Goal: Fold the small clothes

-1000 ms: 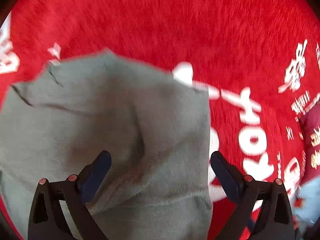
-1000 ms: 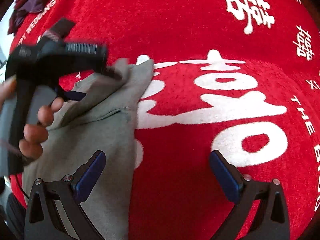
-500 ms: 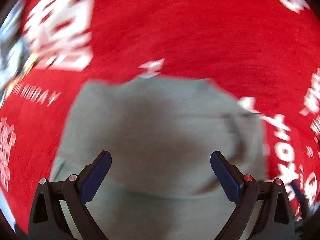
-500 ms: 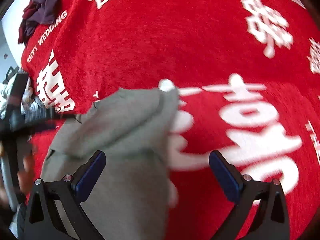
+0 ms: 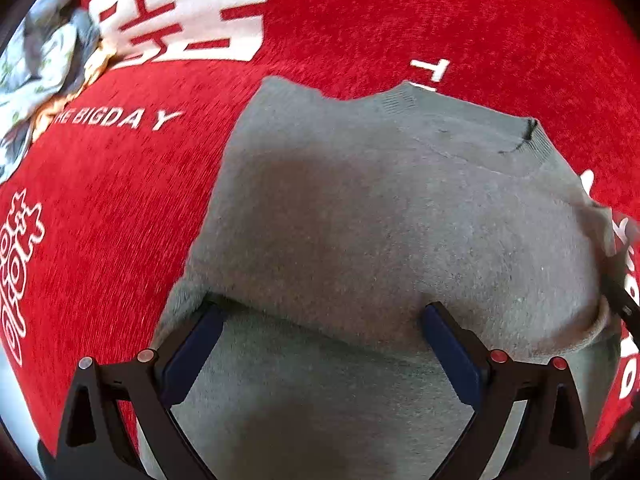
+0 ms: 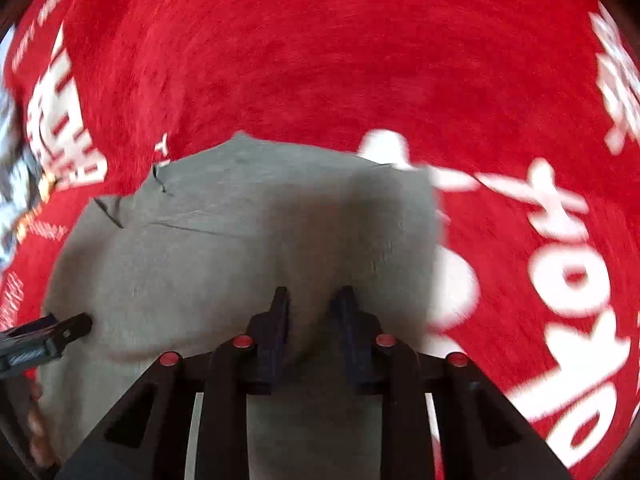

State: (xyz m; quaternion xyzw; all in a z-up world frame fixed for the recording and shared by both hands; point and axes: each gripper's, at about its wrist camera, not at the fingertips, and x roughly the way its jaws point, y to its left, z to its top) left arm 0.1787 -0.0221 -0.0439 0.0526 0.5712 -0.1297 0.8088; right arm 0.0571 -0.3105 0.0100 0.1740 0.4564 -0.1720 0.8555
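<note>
grey sweater between both tools

my right tool (image 6: 314, 300) has just been closing, and its jaws stand narrow with a bunched ridge of the grey sweater (image 5: 400, 220) pinched between the pads. my left tool (image 5: 320, 320) stands wide open, both tips down at a fold in the sweater, gripping nothing. the sweater lies spread on the red cloth (image 5: 360, 20) with white lettering, well in from its edges, ribbed collar at the far side. a patterned garment (image 5: 36, 64) sits at the cloth's far left edge.
</note>
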